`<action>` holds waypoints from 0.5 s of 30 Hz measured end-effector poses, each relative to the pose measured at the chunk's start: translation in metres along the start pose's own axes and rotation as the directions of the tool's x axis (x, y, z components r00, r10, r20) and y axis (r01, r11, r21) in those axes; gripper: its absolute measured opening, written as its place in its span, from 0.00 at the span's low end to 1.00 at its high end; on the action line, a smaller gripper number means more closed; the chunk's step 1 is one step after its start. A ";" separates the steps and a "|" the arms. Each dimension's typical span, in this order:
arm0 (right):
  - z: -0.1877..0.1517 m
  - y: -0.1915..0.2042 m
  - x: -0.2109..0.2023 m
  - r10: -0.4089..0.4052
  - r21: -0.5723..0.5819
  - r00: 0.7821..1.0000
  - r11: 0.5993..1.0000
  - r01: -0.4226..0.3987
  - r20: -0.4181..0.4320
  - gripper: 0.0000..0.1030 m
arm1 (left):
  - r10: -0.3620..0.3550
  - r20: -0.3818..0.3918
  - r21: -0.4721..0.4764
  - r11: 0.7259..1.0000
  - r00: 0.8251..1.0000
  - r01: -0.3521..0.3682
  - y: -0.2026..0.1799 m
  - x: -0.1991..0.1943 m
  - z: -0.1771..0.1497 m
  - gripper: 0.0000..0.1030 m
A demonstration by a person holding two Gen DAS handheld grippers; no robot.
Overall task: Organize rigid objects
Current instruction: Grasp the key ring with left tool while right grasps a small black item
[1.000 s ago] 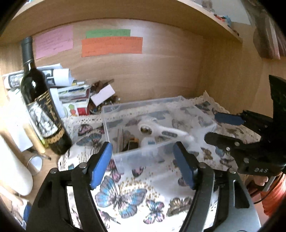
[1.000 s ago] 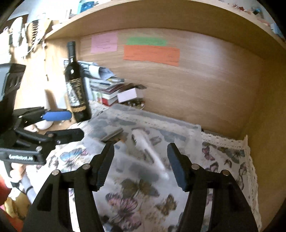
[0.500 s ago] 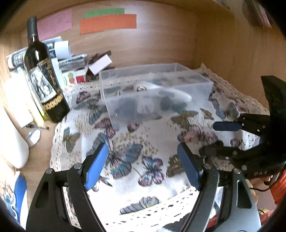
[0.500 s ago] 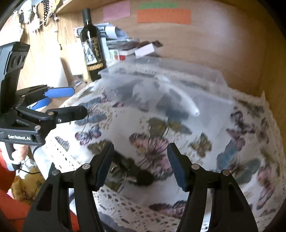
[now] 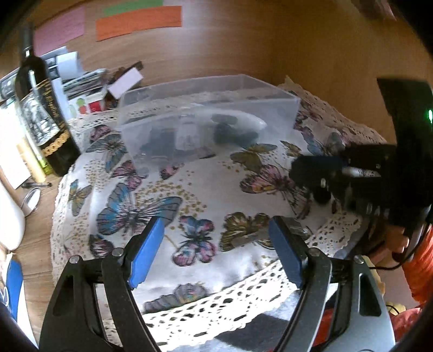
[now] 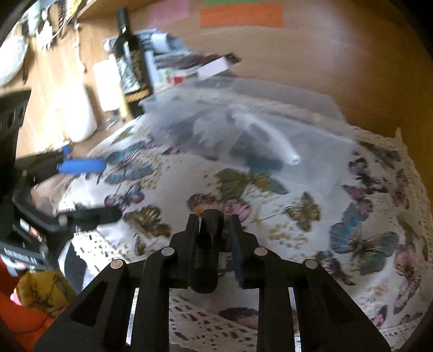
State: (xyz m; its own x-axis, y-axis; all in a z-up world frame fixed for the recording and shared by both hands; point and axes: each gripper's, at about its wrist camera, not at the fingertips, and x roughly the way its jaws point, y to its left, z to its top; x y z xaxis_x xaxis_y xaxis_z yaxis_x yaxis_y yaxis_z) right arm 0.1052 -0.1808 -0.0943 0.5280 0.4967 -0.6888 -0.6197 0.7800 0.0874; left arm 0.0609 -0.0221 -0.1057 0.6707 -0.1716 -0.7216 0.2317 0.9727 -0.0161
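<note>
Left wrist: left gripper (image 5: 215, 250) spread wide, empty, above butterfly cloth (image 5: 151, 200). Clear bin (image 5: 208, 119) at 12 o'clock, white object inside. Wine bottle (image 5: 40, 108) at 10.

Right wrist: right gripper (image 6: 212, 232) clamped on dark object (image 6: 208, 260). Bin (image 6: 243, 130) at 12.

A curved wooden back wall (image 5: 243, 48) enclosed the desk nook, with pink (image 5: 59, 27), green (image 5: 132, 6) and orange paper notes (image 5: 138, 23) stuck across it. A white lace-edged cloth printed with butterflies (image 5: 194, 195) covered the surface; bare wood desktop (image 5: 35, 232) showed at its left. Warm daylight fell across the scene
</note>
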 end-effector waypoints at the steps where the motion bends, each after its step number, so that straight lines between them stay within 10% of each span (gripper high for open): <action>1: 0.001 -0.005 -0.004 -0.014 0.017 1.000 1.000 0.013 0.012 0.20 | -0.009 -0.006 0.008 1.000 1.000 0.009 -0.004 0.002 0.000 0.77; 15: -0.007 -0.039 -0.028 -0.057 0.119 0.997 0.992 0.050 0.054 0.20 | -0.047 -0.078 0.054 0.997 0.996 0.051 -0.044 0.033 -0.003 0.79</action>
State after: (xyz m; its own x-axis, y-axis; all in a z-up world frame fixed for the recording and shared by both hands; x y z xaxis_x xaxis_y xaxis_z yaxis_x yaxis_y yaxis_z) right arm 0.1105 -0.2272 -0.0837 0.5930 0.4711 -0.6530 -0.5187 0.8438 0.1376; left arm 0.0706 -0.0697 -0.1307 0.6017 -0.2045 -0.7721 0.3037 0.9527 -0.0156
